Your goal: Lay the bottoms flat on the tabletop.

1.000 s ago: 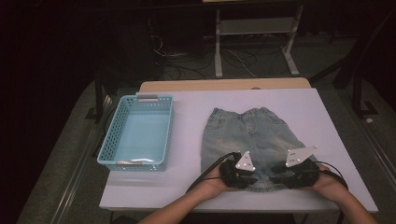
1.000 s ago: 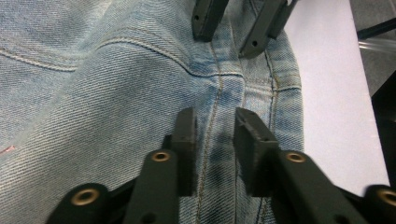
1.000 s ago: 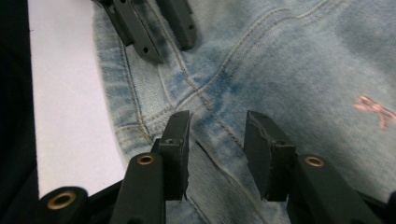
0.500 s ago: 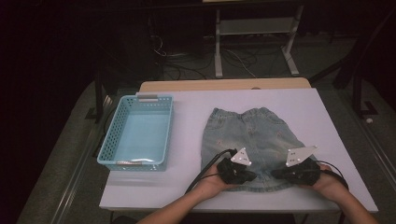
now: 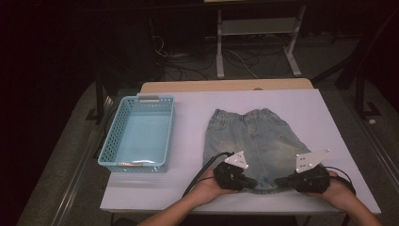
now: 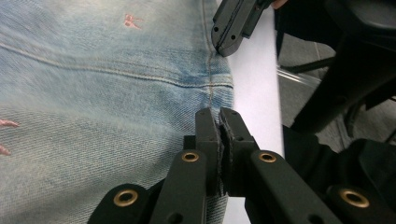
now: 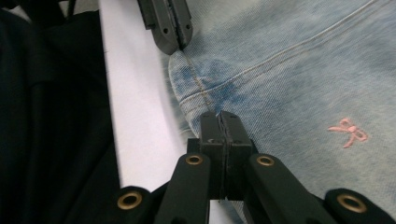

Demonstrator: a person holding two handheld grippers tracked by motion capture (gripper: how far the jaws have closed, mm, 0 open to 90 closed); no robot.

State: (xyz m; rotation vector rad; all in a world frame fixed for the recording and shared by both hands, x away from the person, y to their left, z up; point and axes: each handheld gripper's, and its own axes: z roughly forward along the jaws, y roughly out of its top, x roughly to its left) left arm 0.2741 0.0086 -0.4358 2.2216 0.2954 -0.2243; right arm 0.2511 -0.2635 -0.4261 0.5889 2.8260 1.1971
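Pale denim shorts [image 5: 249, 136] with small pink bows lie flat on the white table [image 5: 188, 117], waistband at the far side. My left gripper [image 5: 253, 182] and right gripper [image 5: 278, 181] point at each other along the near hem, either side of the middle seam. In the left gripper view my left gripper [image 6: 219, 114] is shut with the shorts' [image 6: 102, 93] hem edge pinched between its pads, and the right gripper [image 6: 231, 28] shows beyond. In the right gripper view my right gripper [image 7: 220, 116] is shut on the shorts' [image 7: 289, 70] hem, with the left gripper [image 7: 168, 28] farther off.
A light blue plastic basket [image 5: 136, 165] stands on the table's left part, apart from the shorts. The table's near edge [image 5: 235, 205] runs just below both hands. Cables trail from the grippers over it. Dark floor and a metal stand lie beyond the far edge.
My left gripper has shifted a little to the left along the hem and the right one a little to the right. The shorts and basket lie as before.
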